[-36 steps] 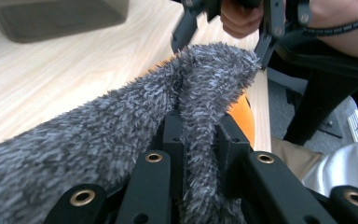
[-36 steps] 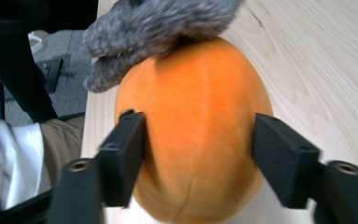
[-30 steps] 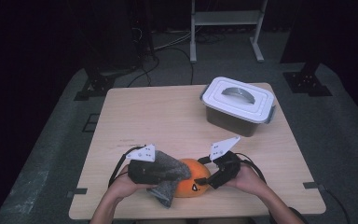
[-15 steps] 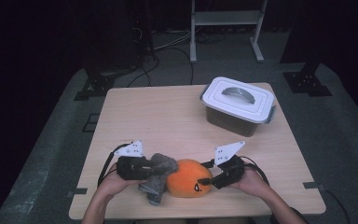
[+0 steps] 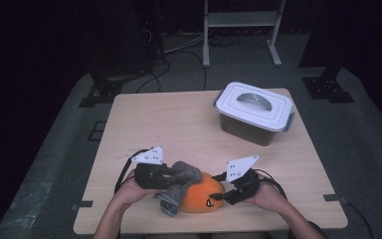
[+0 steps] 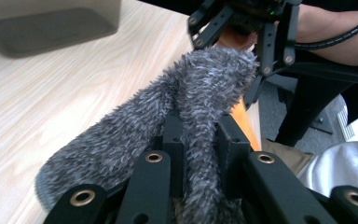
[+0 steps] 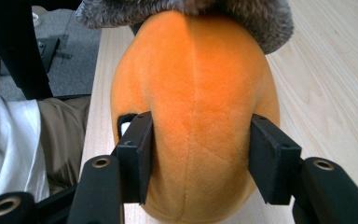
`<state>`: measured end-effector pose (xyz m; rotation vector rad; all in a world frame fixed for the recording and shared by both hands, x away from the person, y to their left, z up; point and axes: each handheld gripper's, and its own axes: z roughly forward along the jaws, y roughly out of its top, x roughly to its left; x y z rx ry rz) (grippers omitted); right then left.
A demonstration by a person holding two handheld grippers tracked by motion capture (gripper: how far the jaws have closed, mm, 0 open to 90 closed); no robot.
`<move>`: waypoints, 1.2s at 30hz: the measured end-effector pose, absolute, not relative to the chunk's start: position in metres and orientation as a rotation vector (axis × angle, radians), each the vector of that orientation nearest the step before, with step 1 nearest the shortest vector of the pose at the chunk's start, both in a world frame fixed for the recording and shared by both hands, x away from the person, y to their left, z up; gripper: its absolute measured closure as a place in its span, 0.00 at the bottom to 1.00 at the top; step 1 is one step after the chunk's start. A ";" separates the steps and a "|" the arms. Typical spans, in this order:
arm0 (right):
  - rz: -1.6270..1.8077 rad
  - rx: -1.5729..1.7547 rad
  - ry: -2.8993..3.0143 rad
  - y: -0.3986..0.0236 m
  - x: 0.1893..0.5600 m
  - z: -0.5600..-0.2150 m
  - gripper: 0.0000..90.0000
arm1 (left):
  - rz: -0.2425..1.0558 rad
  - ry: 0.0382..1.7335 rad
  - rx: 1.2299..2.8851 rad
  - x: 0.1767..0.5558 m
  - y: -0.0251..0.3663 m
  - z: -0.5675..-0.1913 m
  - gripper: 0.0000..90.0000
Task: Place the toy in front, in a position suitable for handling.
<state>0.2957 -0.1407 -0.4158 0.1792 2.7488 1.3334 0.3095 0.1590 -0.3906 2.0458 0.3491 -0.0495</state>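
- Broadly: table [image 5: 179, 124], pale wood, with lidded white container [image 5: 254, 113] at far right.
- Near front edge: orange plush toy [image 5: 202, 196], clamped by right gripper [image 5: 222, 194], jaws just closed in.
- Draped on toy: grey fuzzy sock [image 5: 179, 188], pinched tight by left gripper [image 5: 171, 175].

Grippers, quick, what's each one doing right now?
Left gripper: shut on the grey fuzzy sock.
Right gripper: jaws have just been closing, now pressed on the orange plush toy.

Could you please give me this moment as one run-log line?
left gripper: shut on grey fuzzy sock | right gripper: just closed on orange plush toy | lidded container: untouched
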 end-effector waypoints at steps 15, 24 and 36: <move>1.335 0.184 2.742 -0.138 0.298 -0.412 0.50 | -0.020 0.399 2.024 0.305 0.186 -0.389 0.85; 1.306 0.176 2.744 -0.145 0.297 -0.411 0.51 | -0.041 0.291 2.084 0.303 0.145 -0.383 0.85; 1.433 0.335 2.713 -0.153 0.303 -0.411 0.34 | -0.045 0.396 2.080 0.297 0.177 -0.402 0.85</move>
